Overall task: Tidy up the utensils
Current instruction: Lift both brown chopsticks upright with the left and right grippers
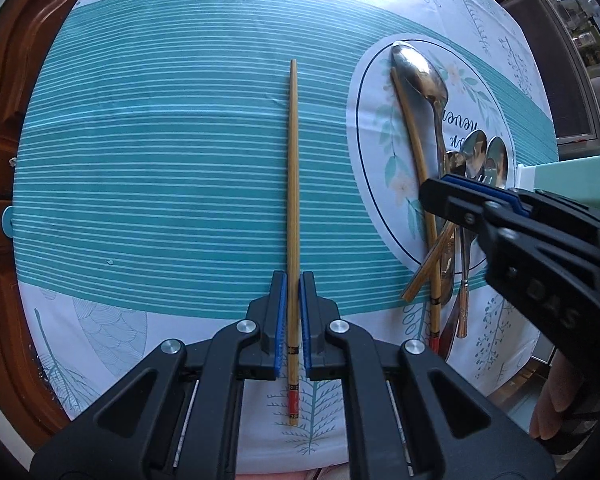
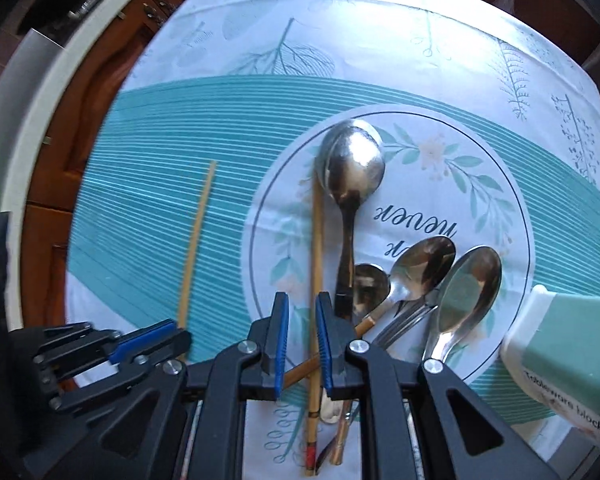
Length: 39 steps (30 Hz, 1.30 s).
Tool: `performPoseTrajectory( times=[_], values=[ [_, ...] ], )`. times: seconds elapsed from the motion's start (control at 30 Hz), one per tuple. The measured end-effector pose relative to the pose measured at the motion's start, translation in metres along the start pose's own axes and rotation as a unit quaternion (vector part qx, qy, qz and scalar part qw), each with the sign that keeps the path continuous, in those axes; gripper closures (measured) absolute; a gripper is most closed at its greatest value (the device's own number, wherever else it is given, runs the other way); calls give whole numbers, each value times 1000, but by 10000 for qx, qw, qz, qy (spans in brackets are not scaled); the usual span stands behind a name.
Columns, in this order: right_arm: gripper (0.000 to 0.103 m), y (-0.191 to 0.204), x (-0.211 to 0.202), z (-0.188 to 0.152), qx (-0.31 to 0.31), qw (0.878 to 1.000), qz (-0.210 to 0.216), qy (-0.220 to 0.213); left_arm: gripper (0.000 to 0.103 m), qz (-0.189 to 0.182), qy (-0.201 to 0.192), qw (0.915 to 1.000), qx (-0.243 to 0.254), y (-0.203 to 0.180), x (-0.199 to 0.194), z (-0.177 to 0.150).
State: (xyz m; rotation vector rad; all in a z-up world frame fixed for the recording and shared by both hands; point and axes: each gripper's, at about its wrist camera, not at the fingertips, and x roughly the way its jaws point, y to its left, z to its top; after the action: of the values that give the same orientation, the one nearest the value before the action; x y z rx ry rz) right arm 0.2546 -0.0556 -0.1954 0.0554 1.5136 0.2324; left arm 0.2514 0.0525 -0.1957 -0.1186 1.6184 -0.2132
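Overhead, teal-striped tablecloth (image 1: pixel 160 160), wooden floor (image 1: pixel 4 80).

Spoon handles (image 2: pixel 342 436) pass under the right gripper (image 2: pixel 302 344); their order in the pile is unreadable. Green block (image 2: pixel 572 356) cut off at the frame edge. A hand (image 1: pixel 556 396) only partly in view. Printed script half covered by spoons (image 2: pixel 424 268).

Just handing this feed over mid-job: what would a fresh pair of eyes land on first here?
First, the lone chopstick lying straight on the teal stripes, its decorated end between the left gripper fingers, which straddle it with small gaps. Next, the jumbled pile of spoons and chopsticks on the printed circle, with the right gripper open over a second chopstick.
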Motion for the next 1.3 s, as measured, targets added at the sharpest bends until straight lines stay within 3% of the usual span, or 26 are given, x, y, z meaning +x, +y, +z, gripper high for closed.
performPoseTrajectory(
  times=[0.23, 0.33, 0.43, 0.57, 0.67, 0.83, 1.03, 1.3],
  values=[
    [90, 14, 15, 1, -222, 9983, -520, 160, 98, 1, -12, 10000, 53, 11, -5, -7],
    [97, 22, 18, -4, -395, 9971, -653, 64, 98, 71, -63, 9999, 118, 5, 3, -14],
    [97, 24, 20, -11, -396, 9992, -111, 15, 99, 101, -226, 9996, 163, 0, 2, -22],
    [97, 23, 13, -36, -484, 9953, 646, -528, 99, -181, -532, 9984, 33, 7, -1, -39],
    [97, 21, 1, -57, -519, 9856, 1168, -1104, 99, -173, -932, 9955, 25, 12, -7, -54],
    [98, 16, -24, -79, -416, 9661, 1637, -1950, 99, -146, -1630, 9865, 34, 14, -29, -80],
    [98, 3, -77, -97, -461, 9364, 1828, -2962, 99, -207, -2766, 9604, 267, 1, -81, -108],
    [98, -30, -160, -135, -298, 8958, 1504, -4172, 99, -302, -4311, 8966, 964, -42, -155, -151]
  ],
)
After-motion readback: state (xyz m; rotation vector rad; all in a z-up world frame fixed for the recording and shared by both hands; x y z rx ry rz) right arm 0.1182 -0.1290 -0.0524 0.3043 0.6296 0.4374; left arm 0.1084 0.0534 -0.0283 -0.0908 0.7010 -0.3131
